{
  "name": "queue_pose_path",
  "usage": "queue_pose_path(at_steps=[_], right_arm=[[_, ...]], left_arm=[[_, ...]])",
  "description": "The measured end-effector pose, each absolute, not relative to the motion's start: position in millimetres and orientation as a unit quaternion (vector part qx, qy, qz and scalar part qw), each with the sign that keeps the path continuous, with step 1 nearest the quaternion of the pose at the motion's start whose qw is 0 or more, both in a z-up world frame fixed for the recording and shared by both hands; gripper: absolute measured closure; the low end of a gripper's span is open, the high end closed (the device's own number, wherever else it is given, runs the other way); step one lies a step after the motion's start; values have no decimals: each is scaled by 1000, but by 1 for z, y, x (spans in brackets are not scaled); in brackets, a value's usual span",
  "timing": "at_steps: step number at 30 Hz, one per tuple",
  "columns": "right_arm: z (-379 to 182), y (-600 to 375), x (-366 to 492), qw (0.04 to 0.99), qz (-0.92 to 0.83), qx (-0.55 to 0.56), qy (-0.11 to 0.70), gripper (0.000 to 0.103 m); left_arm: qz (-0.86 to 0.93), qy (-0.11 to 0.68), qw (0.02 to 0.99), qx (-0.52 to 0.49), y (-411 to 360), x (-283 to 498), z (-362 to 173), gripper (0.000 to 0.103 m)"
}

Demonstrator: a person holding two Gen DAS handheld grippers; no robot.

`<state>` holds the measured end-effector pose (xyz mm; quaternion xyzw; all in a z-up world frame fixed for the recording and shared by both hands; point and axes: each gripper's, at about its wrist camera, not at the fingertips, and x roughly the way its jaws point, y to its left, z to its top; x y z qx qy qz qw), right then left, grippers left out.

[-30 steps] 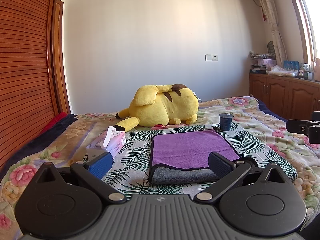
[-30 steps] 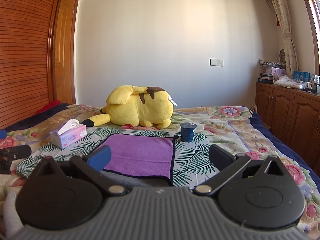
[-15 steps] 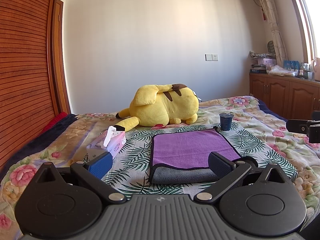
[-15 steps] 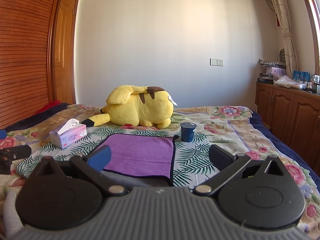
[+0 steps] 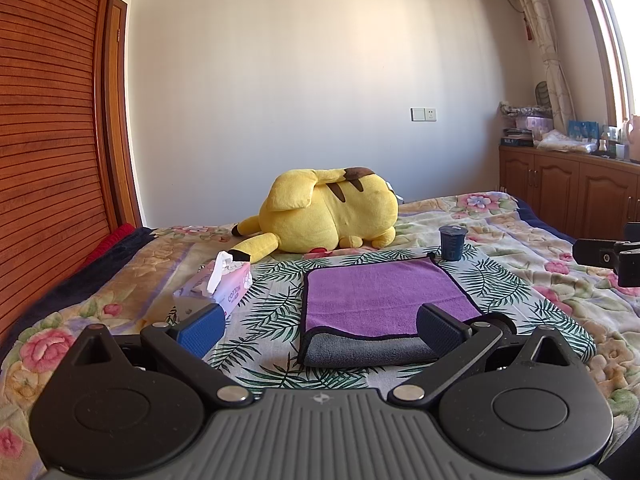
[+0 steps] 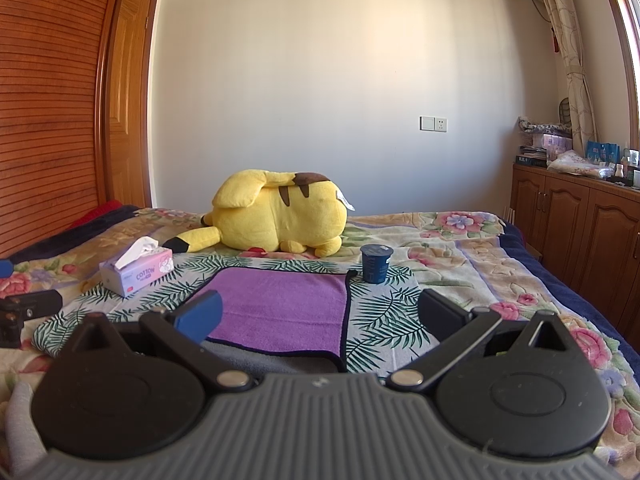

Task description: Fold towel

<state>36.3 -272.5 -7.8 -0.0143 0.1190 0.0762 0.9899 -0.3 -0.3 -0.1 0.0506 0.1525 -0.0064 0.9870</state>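
- Right now the left tool (image 5: 320, 322) hovers low over the near edge of the bed, its two fingers spread wide with nothing between them.
- Its blue-padded finger (image 5: 200, 326) sits off the towel's left side, near the tissue box, while the dark finger (image 5: 438, 327) overlaps the towel's near right corner in the view; whether it touches the cloth I cannot tell.
- Likewise the right tool (image 6: 318, 318) is spread wide and holds nothing, with its blue finger (image 6: 199, 316) in front of the towel's near left part and its dark finger (image 6: 442, 316) out over the leaf-print spread to the right.
- Between and beyond the fingers lies the towel (image 5: 380, 294), purple on top with a dark border, flat on the bed; its grey underside shows as a folded band along the near edge (image 5: 368, 348).
- Under it is the bedspread (image 5: 520, 280), palm leaves in the middle and pink flowers around.
- Left of the towel stands a pink tissue box (image 5: 224, 286) with a white tissue sticking up.
- At the towel's far right corner stands a small dark blue cup (image 5: 453, 243), upright, just beside the cloth.
- Behind the towel a yellow Pikachu plush (image 5: 324, 212) lies on its side.
- Along the right wall runs a wooden cabinet (image 6: 576, 220) with clutter on top.
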Motion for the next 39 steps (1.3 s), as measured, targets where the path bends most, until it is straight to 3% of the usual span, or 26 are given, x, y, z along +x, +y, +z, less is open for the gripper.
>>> queue_pose_path(at_steps=[28, 39], right_arm=[[-6, -272, 36, 990, 76, -14, 120, 0], [-5, -269, 44, 986, 79, -14, 147, 0]], left_arm=[[-7, 154, 987, 52, 0, 0, 0, 16], [-11, 189, 980, 56, 3, 9, -6, 16]])
